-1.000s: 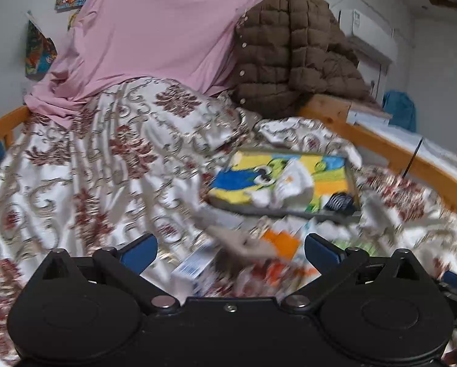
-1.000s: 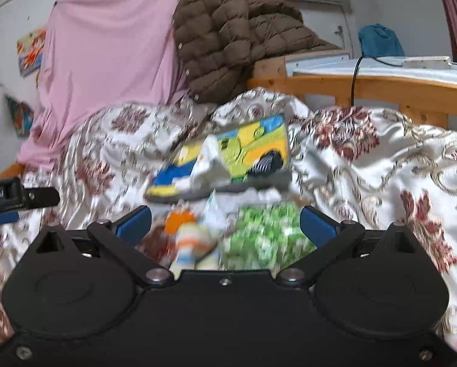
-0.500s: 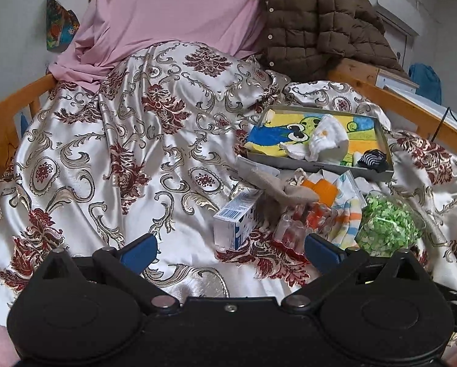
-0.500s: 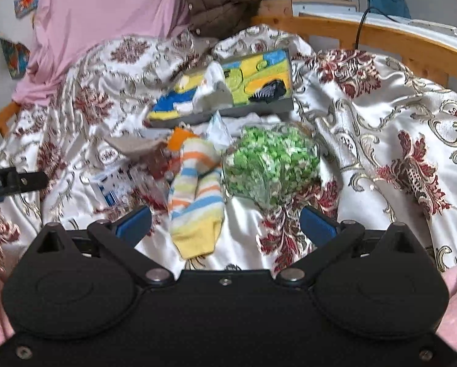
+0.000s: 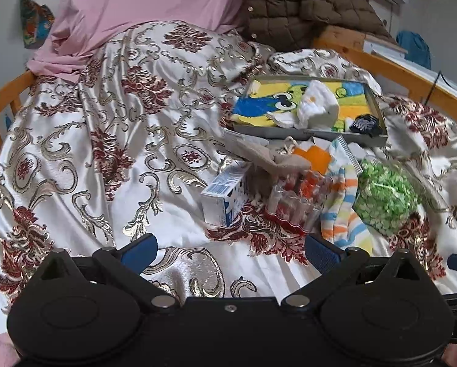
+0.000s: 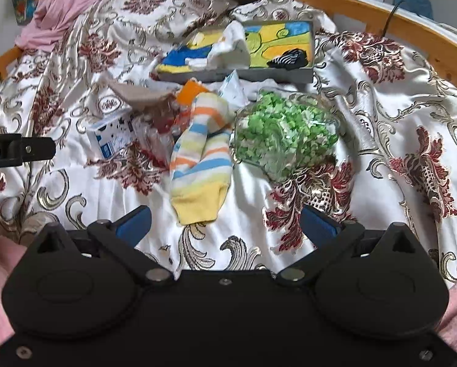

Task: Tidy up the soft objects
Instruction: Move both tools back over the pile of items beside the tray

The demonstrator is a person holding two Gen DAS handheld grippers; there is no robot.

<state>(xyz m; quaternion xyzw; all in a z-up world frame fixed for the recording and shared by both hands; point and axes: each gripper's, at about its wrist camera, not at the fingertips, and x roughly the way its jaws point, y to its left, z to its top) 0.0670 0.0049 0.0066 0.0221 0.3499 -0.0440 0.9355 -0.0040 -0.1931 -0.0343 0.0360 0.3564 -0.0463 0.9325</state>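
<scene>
A striped sock [image 6: 202,156] lies on the bed, its yellow cuff just ahead of my open, empty right gripper [image 6: 225,224]; it also shows in the left wrist view [image 5: 344,202]. A grey tray [image 6: 237,75] with a cartoon lining holds a white cloth [image 6: 231,47] and a black-and-white sock [image 6: 289,58]; the left wrist view shows the tray [image 5: 308,133] too. A beige sock [image 5: 265,157] and an orange item [image 5: 314,156] lie in front of the tray. My left gripper [image 5: 230,252] is open and empty, hovering over the bedspread.
A bag of green bits [image 6: 283,134], a small blue-and-white carton [image 5: 223,197] and a clear plastic pack [image 5: 295,198] lie among the socks. A brown jacket [image 5: 305,3] and pink sheet [image 5: 142,3] sit at the bed's head. A wooden rail [image 6: 418,33] edges the bed.
Both grippers have pulled back and tilted downward, so the pile and tray now sit farther ahead and lower on the bed is in view. Both stay open and empty.
</scene>
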